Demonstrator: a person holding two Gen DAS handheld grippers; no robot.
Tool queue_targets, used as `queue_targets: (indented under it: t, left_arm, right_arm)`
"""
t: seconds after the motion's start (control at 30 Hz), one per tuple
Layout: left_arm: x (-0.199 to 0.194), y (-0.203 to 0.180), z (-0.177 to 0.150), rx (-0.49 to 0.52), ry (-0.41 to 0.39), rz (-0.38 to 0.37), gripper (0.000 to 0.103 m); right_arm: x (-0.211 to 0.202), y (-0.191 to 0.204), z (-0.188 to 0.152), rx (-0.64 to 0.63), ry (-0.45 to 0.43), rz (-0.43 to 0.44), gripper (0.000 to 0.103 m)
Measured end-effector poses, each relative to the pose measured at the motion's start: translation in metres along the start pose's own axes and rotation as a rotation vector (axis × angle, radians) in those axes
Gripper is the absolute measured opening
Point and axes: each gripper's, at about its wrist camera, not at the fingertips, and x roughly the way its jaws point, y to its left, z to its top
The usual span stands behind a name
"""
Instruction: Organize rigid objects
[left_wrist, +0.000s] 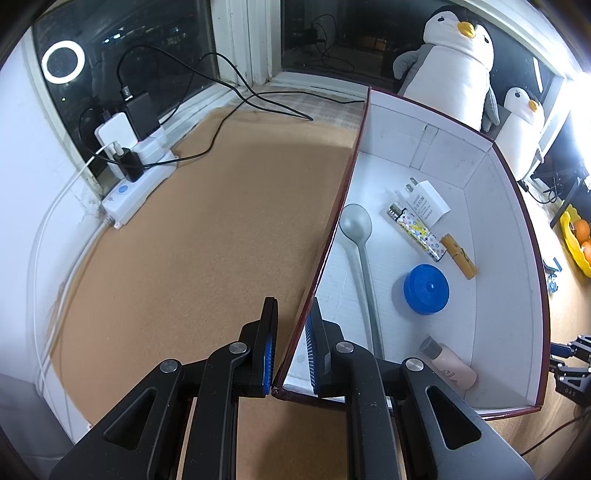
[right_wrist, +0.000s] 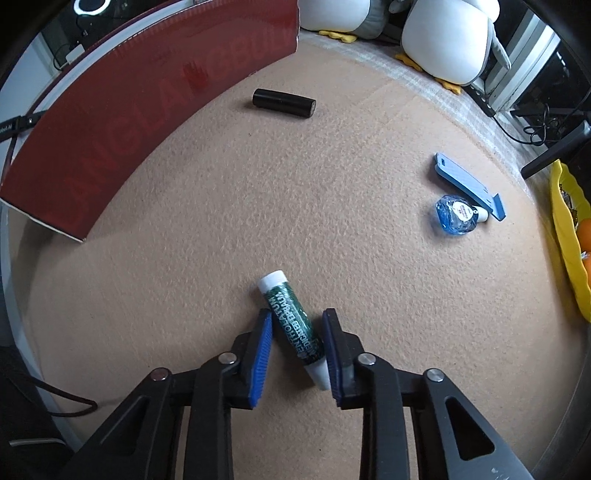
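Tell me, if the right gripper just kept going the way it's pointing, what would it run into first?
The green lip-balm tube, lying slantwise between the right gripper's pads. Under it is only the tan mat, so the tube comes first, though the exact gap is hard to judge.

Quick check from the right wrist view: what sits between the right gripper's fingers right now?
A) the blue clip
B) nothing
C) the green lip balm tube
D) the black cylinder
C: the green lip balm tube lies slantwise on the mat between the right gripper fingers.
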Motion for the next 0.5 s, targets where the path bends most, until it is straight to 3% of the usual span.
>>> queue_targets:
  t: [0.23,0.5]
  left_arm:
    - [0.0010,0.0000,-0.0001,-0.003,0.000,-0.001,0.013]
    - [0.0020,0.0001,-0.0004,-0.003,-0.002,-0.002,0.013]
  right_arm:
    - [0.0015,-0.0015,0.0003,0.026,-0.009,0.011,0.014]
    - [-0.0072,-0.0080,0.0005,0.117,-0.056,0.035,0.014]
